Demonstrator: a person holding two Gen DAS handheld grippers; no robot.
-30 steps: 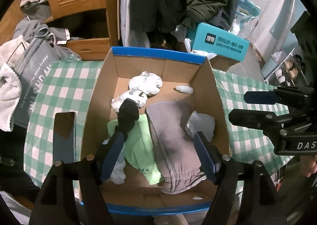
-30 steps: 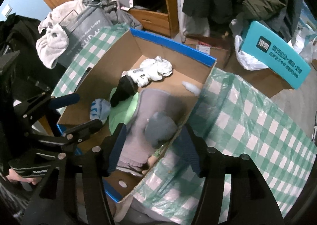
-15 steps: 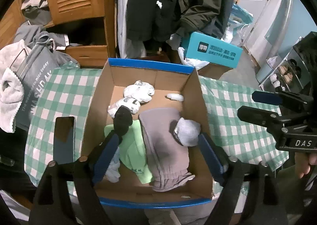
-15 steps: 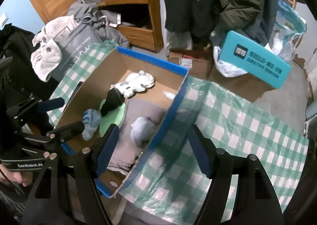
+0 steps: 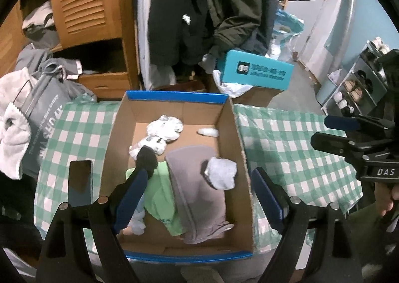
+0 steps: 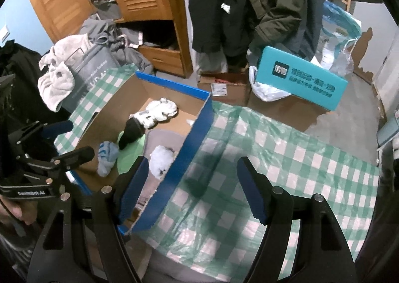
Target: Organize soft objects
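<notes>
You're holding both grippers, left gripper (image 5: 197,195) & right gripper (image 6: 192,190), w/ fingers spread and empty above the desk (image 6: 286,158), since the soft items, e.g. grey sock ball (image 5: 220,174), are lying in the box (image 5: 232,133).

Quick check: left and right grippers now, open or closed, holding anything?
Left gripper: open, holding nothing, above the blue-rimmed cardboard box.
Right gripper: open, holding nothing, above the green checked tablecloth.

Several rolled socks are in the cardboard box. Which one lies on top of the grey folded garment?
The pale grey-white sock ball, near the box's right wall. The black sock rests by the green cloth, and the white patterned socks lie on bare cardboard farther back.
</notes>
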